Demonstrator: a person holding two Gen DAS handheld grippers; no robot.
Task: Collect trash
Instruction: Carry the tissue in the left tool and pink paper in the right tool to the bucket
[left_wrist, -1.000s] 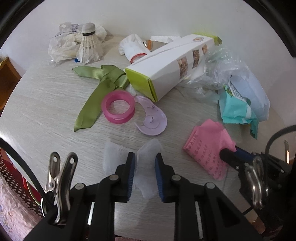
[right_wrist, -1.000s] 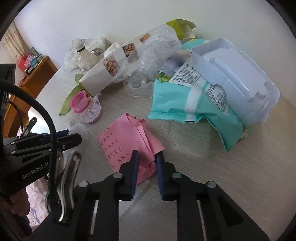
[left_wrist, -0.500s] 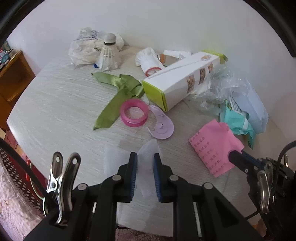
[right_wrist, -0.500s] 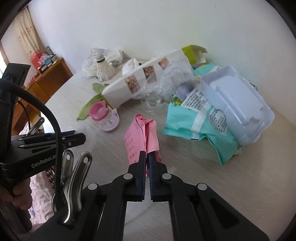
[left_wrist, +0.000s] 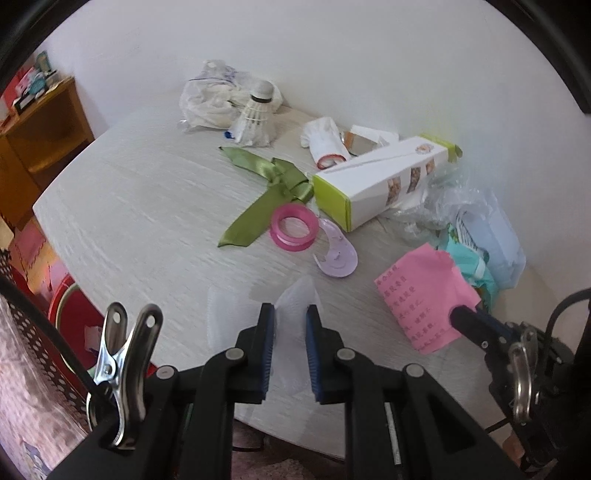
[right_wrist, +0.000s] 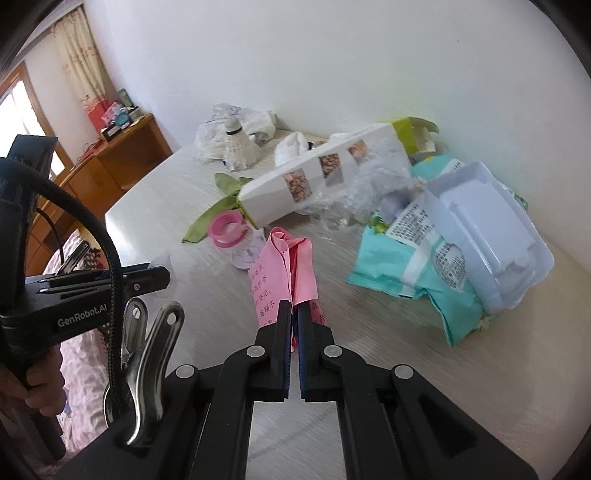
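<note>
Pale table (left_wrist: 147, 206) | left gripper (left_wrist: 290, 317) pinching clear wrapper (left_wrist: 295, 295) | right gripper (right_wrist: 294, 314) clamped on pink paper (right_wrist: 284, 266)

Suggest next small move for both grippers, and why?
Probably lift both clear of the wood-grain table: the right gripper is shut on the folded pink printed paper, and the left gripper pinches the translucent white foam wrap.

Littered pale wood-grain table (left_wrist: 147, 206)
</note>
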